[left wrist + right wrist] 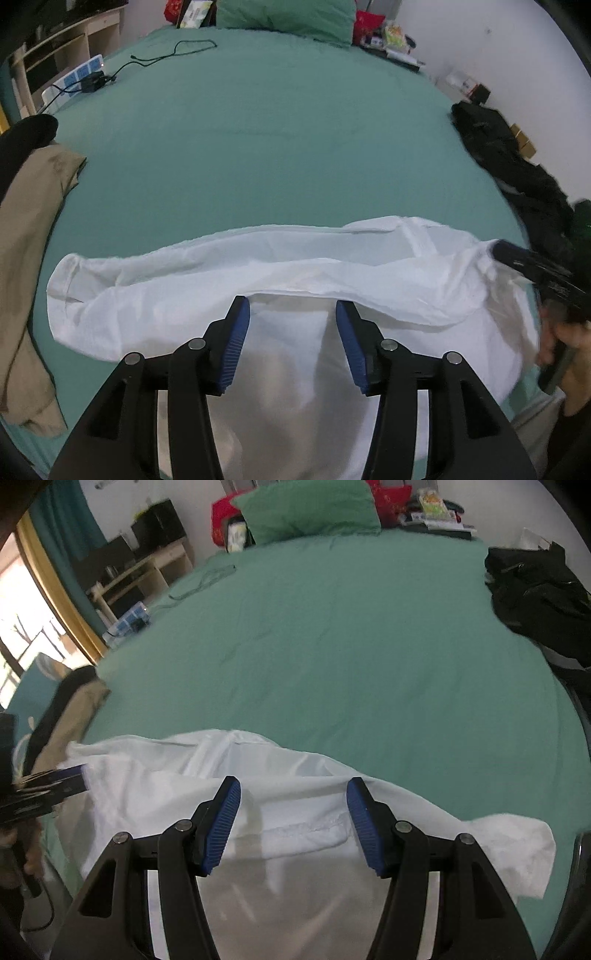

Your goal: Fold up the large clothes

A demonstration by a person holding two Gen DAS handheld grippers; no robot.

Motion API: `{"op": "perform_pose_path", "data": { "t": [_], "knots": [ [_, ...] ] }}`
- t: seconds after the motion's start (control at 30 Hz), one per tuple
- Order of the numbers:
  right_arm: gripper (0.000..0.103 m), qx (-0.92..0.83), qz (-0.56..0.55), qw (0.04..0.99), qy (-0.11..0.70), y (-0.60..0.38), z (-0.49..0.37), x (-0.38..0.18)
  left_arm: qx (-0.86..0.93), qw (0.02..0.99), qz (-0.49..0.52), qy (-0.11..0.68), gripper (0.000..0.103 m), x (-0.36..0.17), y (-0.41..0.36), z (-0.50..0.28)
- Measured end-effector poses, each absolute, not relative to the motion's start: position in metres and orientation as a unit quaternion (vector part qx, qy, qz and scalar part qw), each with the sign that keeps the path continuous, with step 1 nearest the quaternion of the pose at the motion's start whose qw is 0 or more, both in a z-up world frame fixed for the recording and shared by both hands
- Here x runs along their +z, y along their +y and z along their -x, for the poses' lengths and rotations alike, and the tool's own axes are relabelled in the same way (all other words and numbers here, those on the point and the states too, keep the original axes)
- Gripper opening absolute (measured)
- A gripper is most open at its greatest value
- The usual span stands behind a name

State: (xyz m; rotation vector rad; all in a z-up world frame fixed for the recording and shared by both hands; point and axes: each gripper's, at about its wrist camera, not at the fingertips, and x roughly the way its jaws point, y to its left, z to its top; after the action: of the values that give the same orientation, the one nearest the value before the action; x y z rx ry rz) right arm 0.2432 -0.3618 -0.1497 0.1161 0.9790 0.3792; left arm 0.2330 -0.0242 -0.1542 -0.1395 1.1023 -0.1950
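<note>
— What are you working over?

— One white garment [295, 280], thin and crinkled, bunched along the near edge of the bed [280, 122] with its smooth green sheet.

— And your grippers?

— Your left gripper [292, 314] and right gripper [293, 794] both hang wide apart above it, ribbed blue pads bare.

— Other clothes?

— Two: one tan garment [26, 258], one black heap [517, 173].

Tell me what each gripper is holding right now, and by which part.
Nothing is held. The left gripper and the right gripper both hover over the white garment with jaws open, no fabric pinched between them.
</note>
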Motion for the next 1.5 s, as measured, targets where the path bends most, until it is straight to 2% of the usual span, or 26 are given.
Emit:
{"op": "perform_pose_path", "data": {
  "t": [0.17,0.27,0.37,0.67,0.87,1.03,1.2,1.43,1.47,1.5],
  "knots": [
    [0.06,0.266,-0.047,0.846,0.46,-0.351,-0.205,-0.142,-0.102,0.837,0.069,0.533,0.051,-0.159,-0.025,-0.249],
    [0.062,0.318,-0.032,0.789,0.524,-0.332,-0.201,-0.165,-0.11,0.836,0.058,0.534,0.051,-0.159,-0.03,-0.255],
    [0.062,0.279,0.005,0.786,0.551,-0.316,-0.213,-0.187,-0.111,0.835,0.051,0.537,0.051,-0.162,-0.033,-0.264],
    [0.063,0.185,0.051,0.841,0.506,-0.289,-0.262,-0.177,-0.076,0.841,0.051,0.533,0.051,-0.17,-0.02,-0.301],
    [0.063,0.113,0.009,0.879,0.464,-0.319,-0.298,-0.155,-0.051,0.857,0.053,0.51,0.051,-0.15,0.002,-0.318],
    [0.063,0.078,-0.008,0.905,0.418,-0.358,-0.279,-0.136,-0.027,0.879,0.071,0.47,0.052,-0.124,0.041,-0.278],
    [0.063,0.04,-0.023,0.908,0.417,-0.396,-0.235,-0.136,-0.027,0.881,0.09,0.464,0.057,-0.125,0.064,-0.215],
    [0.063,-0.001,-0.15,0.87,0.47,-0.468,-0.171,-0.167,-0.05,0.831,0.137,0.537,0.057,-0.175,0.069,-0.17],
    [0.063,-0.002,-0.158,0.866,0.475,-0.47,-0.166,-0.17,-0.055,0.825,0.149,0.542,0.057,-0.181,0.07,-0.166],
    [0.063,-0.004,-0.162,0.862,0.48,-0.469,-0.163,-0.172,-0.05,0.825,0.15,0.542,0.048,-0.184,0.071,-0.162]
  ]
}}
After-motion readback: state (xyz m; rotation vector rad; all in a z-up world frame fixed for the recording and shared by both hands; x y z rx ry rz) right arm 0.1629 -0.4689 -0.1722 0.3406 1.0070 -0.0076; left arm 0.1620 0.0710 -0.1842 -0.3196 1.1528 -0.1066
